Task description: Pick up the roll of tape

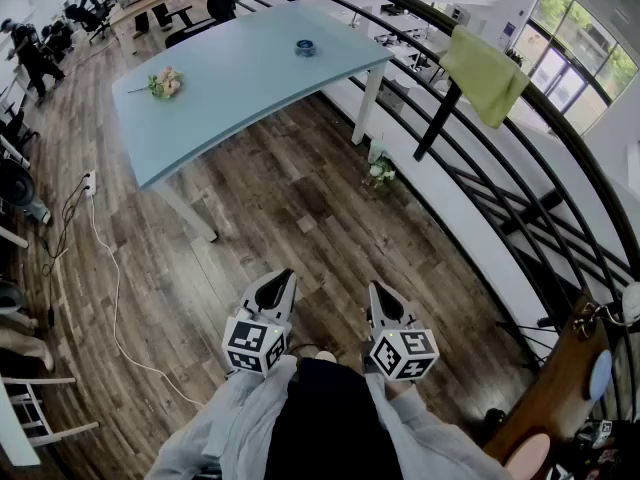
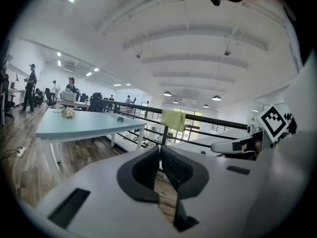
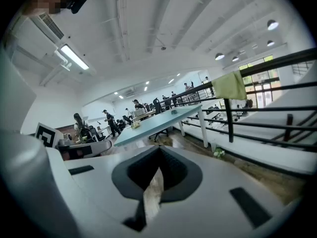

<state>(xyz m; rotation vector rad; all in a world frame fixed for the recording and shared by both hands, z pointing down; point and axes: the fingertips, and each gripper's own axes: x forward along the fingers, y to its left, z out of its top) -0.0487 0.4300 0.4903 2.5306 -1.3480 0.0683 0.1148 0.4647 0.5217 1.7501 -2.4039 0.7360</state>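
You stand on a wooden floor (image 1: 300, 198), well back from the pale blue counter (image 1: 240, 88). A black railing (image 1: 470, 138) runs along your right, with a yellow-green cloth (image 1: 485, 73) draped over it. Your left claw (image 1: 280, 280) and right claw (image 1: 380, 293) sit side by side near your body, each with its jaws pressed together on nothing. On the counter, a bunch of flowers (image 1: 165, 83) lies at the left. The roll of tape (image 1: 305, 48) rests toward the far right, well apart from both claws.

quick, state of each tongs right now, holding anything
left tongs: closed, holding nothing
right tongs: closed, holding nothing
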